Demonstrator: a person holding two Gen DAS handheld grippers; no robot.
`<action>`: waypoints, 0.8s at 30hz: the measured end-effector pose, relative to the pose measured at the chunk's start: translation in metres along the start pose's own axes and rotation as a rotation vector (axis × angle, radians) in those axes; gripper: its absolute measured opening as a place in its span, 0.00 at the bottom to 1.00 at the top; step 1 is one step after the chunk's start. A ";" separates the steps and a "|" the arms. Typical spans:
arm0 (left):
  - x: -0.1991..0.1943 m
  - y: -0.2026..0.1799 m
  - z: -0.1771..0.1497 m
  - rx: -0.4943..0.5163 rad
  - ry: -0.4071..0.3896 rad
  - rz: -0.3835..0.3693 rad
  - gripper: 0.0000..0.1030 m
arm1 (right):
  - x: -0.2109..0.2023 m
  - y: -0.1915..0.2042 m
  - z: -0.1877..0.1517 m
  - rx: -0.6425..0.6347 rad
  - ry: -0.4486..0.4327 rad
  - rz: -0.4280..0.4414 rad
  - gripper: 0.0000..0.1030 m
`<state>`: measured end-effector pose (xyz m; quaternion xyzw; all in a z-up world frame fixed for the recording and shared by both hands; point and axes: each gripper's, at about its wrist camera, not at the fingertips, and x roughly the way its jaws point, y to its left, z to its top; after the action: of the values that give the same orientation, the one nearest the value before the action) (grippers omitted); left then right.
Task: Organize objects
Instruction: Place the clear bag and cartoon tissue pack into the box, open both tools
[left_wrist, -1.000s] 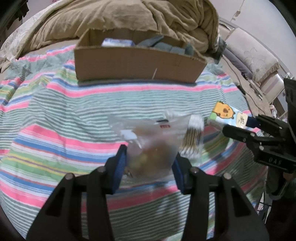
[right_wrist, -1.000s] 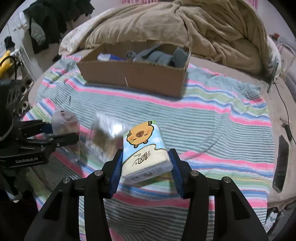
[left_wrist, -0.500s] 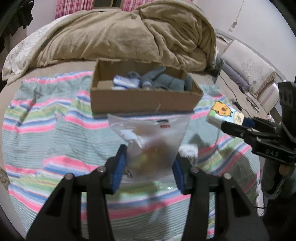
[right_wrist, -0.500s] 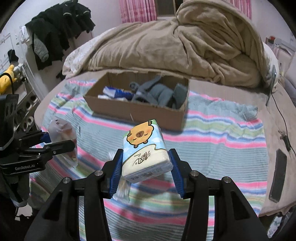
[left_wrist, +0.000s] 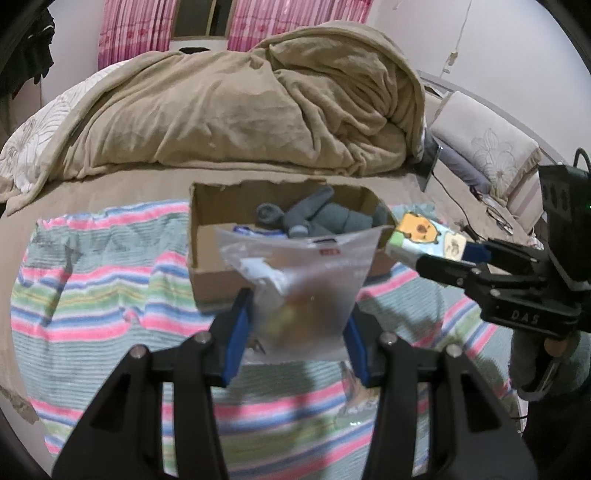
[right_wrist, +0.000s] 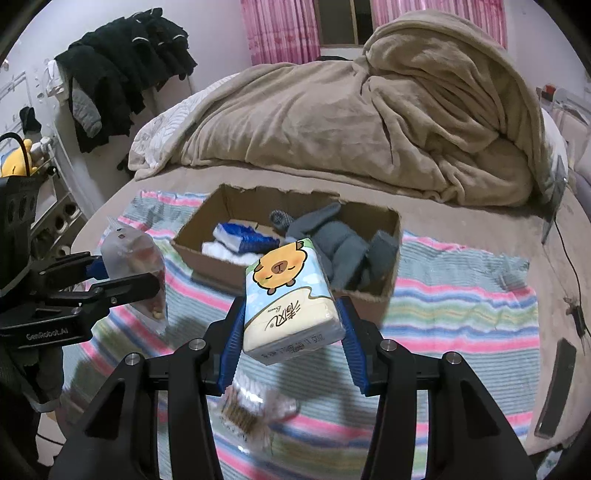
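My left gripper (left_wrist: 295, 325) is shut on a clear plastic bag (left_wrist: 303, 284) with brownish contents and holds it in the air in front of the cardboard box (left_wrist: 210, 258). My right gripper (right_wrist: 290, 325) is shut on a tissue pack (right_wrist: 288, 291) printed with an orange capybara, also raised before the box (right_wrist: 369, 299). The box holds grey socks (right_wrist: 340, 243) and a blue-and-white packet (right_wrist: 243, 238). The bag also shows in the right wrist view (right_wrist: 135, 266), the tissue pack in the left wrist view (left_wrist: 424, 236).
A striped towel (right_wrist: 461, 314) covers the bed under the box. A bag of cotton swabs (right_wrist: 247, 406) lies on it below my right gripper. A tan blanket (right_wrist: 369, 122) is heaped behind. A dark phone (right_wrist: 556, 387) lies at the right edge.
Both grippers have risen from the towel with their loads, so the box's inside has come into view. The cotton swabs stay on the towel.
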<state>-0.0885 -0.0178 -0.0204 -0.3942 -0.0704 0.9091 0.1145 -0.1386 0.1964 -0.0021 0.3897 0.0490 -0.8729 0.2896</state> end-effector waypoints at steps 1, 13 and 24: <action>0.002 0.004 0.003 -0.002 -0.002 -0.002 0.46 | 0.004 0.001 0.004 0.001 0.002 -0.003 0.49; 0.032 0.035 0.036 -0.007 -0.007 0.012 0.46 | 0.046 0.002 0.039 0.020 -0.001 0.007 0.49; 0.072 0.056 0.059 -0.011 0.035 0.007 0.46 | 0.092 0.001 0.057 0.053 0.035 0.045 0.49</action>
<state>-0.1879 -0.0550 -0.0428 -0.4109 -0.0723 0.9021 0.1105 -0.2235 0.1353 -0.0278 0.4134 0.0221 -0.8602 0.2980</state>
